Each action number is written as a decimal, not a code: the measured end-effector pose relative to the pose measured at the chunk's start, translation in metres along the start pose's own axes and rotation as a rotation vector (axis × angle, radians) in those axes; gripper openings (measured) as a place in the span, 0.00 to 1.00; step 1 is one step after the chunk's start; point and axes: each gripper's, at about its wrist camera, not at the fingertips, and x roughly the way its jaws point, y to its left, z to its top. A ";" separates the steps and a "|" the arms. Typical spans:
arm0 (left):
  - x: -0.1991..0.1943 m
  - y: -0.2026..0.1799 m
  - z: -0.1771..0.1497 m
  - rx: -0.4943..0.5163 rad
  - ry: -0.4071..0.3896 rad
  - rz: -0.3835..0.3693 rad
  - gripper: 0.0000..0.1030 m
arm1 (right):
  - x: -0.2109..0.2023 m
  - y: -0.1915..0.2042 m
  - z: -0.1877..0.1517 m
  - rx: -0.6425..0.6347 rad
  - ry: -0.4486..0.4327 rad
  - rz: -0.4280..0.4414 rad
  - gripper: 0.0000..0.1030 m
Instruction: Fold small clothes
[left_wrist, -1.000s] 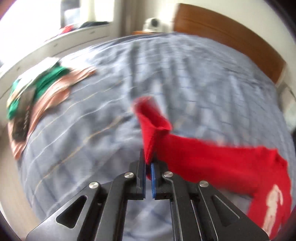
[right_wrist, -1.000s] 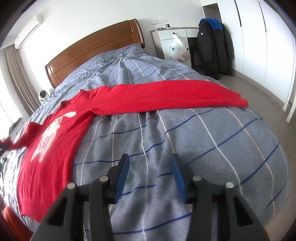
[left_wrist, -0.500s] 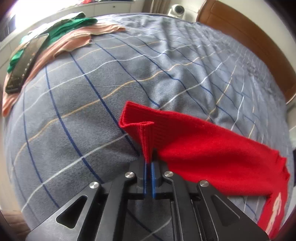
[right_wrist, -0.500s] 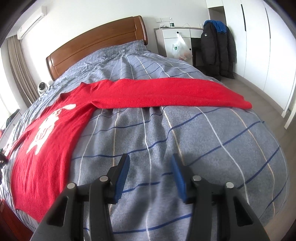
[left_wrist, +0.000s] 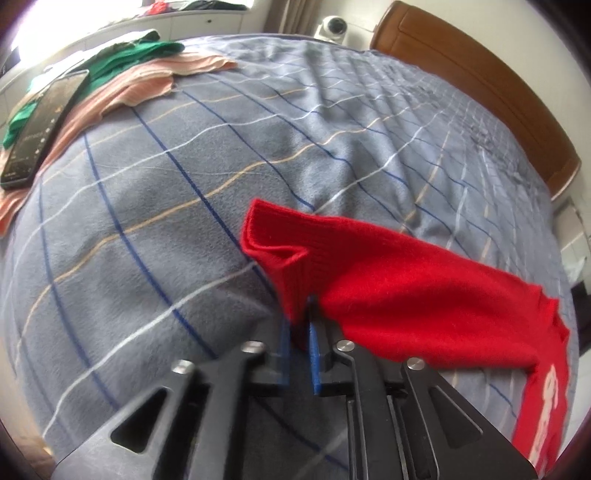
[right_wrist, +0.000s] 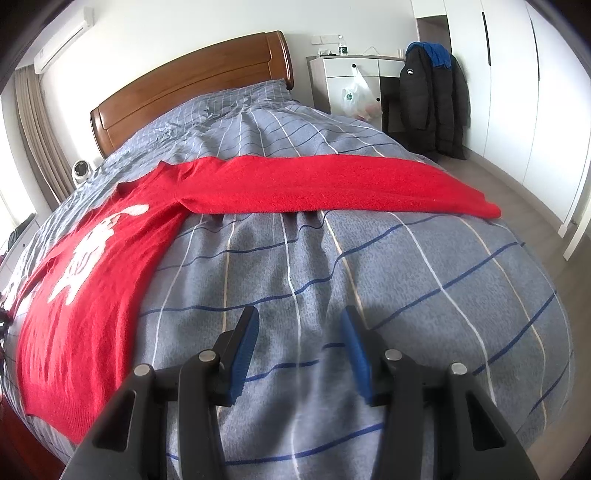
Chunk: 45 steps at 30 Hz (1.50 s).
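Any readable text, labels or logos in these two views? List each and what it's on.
Nothing can be read for sure.
Red sweater: white print on the front, shape only, no letters made out.
Same print in the left view: looks like letters, too blurred to read.
Phone: screen marks too small.
Plastic bag: green logo, too small.
Black coat: small white badge, unreadable.

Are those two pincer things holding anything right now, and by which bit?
The left hand-held gripper pinches the red sweater by the cuff end of one sleeve. The right hand-held gripper is open, holding nothing.
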 end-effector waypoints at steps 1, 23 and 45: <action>-0.007 -0.003 -0.002 0.013 -0.004 0.014 0.42 | -0.001 -0.001 0.000 0.004 -0.003 0.002 0.48; -0.046 -0.090 -0.132 0.449 -0.044 -0.077 0.98 | 0.000 0.044 0.004 -0.088 -0.050 0.037 0.68; -0.044 -0.094 -0.147 0.474 -0.086 -0.033 1.00 | 0.030 0.046 -0.021 -0.126 -0.004 -0.029 0.76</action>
